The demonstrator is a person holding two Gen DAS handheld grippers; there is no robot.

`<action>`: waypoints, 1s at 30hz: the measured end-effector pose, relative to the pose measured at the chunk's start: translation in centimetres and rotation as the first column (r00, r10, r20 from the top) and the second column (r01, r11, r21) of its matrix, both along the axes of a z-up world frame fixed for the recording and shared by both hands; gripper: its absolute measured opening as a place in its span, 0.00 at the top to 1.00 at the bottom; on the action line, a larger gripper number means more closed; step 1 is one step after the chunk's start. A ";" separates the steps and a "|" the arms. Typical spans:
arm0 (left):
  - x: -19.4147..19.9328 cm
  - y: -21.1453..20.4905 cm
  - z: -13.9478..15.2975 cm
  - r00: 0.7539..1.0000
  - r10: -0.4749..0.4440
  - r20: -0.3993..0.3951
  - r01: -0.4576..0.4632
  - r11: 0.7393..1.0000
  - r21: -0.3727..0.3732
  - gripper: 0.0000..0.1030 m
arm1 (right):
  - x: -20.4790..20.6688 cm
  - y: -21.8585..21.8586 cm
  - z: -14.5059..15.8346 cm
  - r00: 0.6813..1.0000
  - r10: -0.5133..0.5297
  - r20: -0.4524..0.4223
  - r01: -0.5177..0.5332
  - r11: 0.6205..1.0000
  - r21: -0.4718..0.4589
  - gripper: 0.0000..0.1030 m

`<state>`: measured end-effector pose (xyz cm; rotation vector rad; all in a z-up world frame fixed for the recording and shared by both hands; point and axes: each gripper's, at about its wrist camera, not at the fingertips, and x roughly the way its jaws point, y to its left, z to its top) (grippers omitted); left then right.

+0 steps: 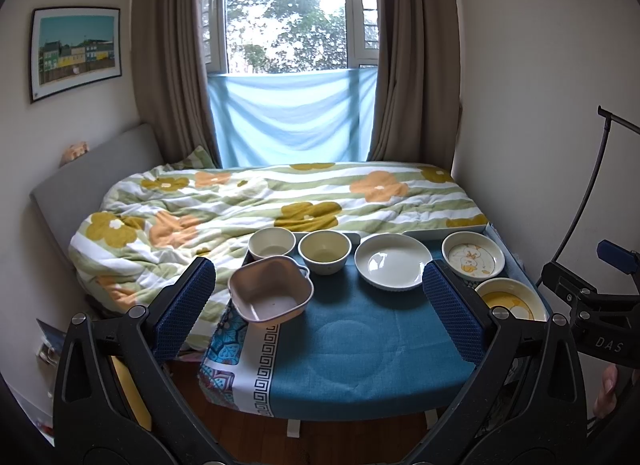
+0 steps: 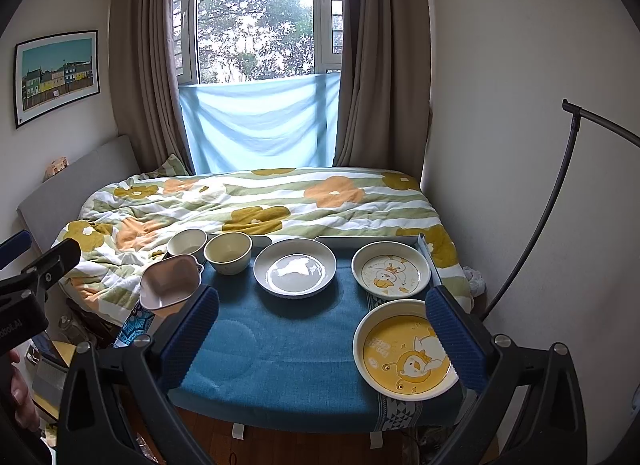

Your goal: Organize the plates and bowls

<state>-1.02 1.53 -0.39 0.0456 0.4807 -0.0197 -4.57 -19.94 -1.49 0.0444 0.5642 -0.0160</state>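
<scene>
On a small table with a teal cloth (image 1: 352,349) (image 2: 280,349) stand a pink square bowl (image 1: 270,289) (image 2: 170,281) at the left edge, two cream round bowls (image 1: 272,243) (image 1: 324,251) behind it, a plain white plate (image 1: 394,261) (image 2: 295,267), a white duck plate (image 1: 473,255) (image 2: 391,270) and a yellow duck plate (image 1: 510,299) (image 2: 404,351) at the right. My left gripper (image 1: 318,305) is open and empty above the table's near side. My right gripper (image 2: 322,335) is open and empty; its right finger overlaps the yellow plate's edge in view.
A bed with a floral quilt (image 1: 240,201) (image 2: 260,205) lies right behind the table. A white wall (image 2: 520,145) and a black curved stand (image 2: 532,225) are at the right. A wooden floor (image 1: 352,437) shows under the table's front edge.
</scene>
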 end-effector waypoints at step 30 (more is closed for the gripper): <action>13.8 -15.4 -12.2 0.774 -0.498 -0.391 0.521 0.852 -0.053 0.00 | -0.7 -11.9 -9.3 0.910 -0.339 -0.238 0.381 0.911 0.161 0.00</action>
